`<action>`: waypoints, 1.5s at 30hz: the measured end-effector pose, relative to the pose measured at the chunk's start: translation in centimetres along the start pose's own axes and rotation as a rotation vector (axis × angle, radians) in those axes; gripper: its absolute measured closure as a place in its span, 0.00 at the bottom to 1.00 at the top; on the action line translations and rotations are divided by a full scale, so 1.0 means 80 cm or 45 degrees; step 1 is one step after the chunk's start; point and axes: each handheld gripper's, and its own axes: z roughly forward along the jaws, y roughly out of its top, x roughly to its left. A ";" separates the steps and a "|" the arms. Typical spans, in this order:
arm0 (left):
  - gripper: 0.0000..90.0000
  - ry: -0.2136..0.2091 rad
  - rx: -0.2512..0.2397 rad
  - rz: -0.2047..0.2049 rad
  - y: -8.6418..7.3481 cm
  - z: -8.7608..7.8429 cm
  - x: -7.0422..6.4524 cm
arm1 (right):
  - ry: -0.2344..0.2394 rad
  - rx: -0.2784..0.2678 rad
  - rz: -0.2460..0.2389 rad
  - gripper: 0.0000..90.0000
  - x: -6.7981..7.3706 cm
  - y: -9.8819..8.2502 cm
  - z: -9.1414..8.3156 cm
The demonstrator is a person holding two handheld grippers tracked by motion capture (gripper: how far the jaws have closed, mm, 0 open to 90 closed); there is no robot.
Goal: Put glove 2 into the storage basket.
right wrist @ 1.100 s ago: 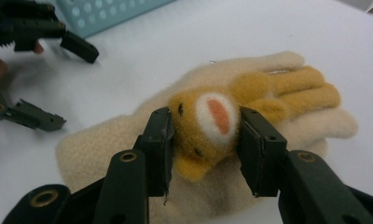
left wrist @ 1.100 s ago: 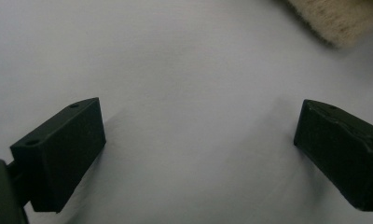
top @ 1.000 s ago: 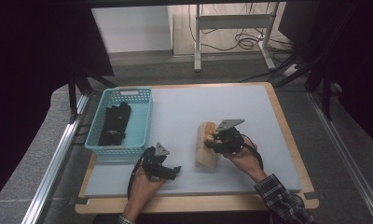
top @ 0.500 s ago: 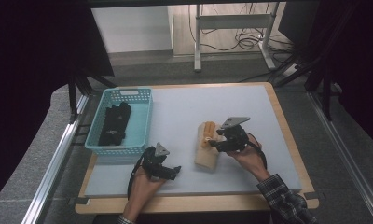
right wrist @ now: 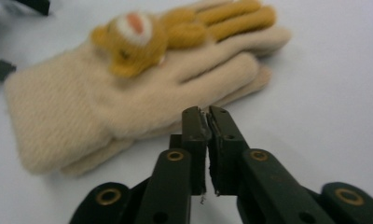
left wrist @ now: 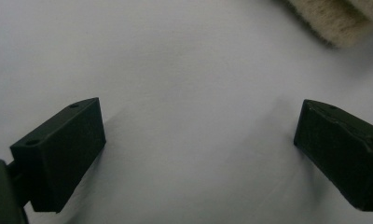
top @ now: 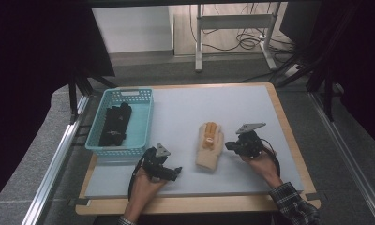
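1. Across the white table top (top: pixel 185 108), a blue basket (top: pixel 143 123) at the left holds dark items.
2. Mid-table lie cream knitted gloves (top: pixel 210 149), stacked, a plush bear (right wrist: pixel 128 39) on top; probably soft, light and floppy, best pinched at the cuff.
3. Just beside them, the right gripper (right wrist: pixel 205 123) has its jaws pressed together, empty.
4. Near the front edge, the left gripper (left wrist: pixel 198 154) stands wide apart, empty.
5. No readable writing.

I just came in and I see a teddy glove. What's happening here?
A person holds a gripper in each hand at a table. The right gripper, fingers shut with nothing between them, points at the cream bear gloves. The left gripper hovers open over the white mat. Dark items lie in the blue basket.
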 end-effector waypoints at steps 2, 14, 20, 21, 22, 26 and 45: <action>0.02 0.000 0.000 0.000 0.000 0.000 0.000 | 0.014 0.018 -0.017 0.97 0.005 -0.005 0.004; 0.02 0.000 0.000 0.001 0.000 0.000 0.000 | 0.046 0.051 -0.099 0.98 0.037 -0.007 0.035; 0.02 0.000 0.001 0.001 0.000 0.000 0.000 | 0.046 0.030 -0.115 0.98 0.047 0.001 0.048; 0.02 0.000 0.001 0.001 0.000 0.000 0.000 | 0.048 0.026 -0.117 0.98 0.049 0.003 0.051; 0.02 0.000 0.001 0.001 0.000 0.000 0.000 | 0.050 0.027 -0.120 0.98 0.050 0.004 0.053; 0.02 -0.001 0.001 0.000 0.000 0.000 0.000 | 0.060 0.020 -0.127 0.98 0.058 0.012 0.063; 0.02 -0.001 0.001 0.000 0.000 0.000 0.000 | 0.056 -0.004 -0.145 0.83 0.075 0.027 0.081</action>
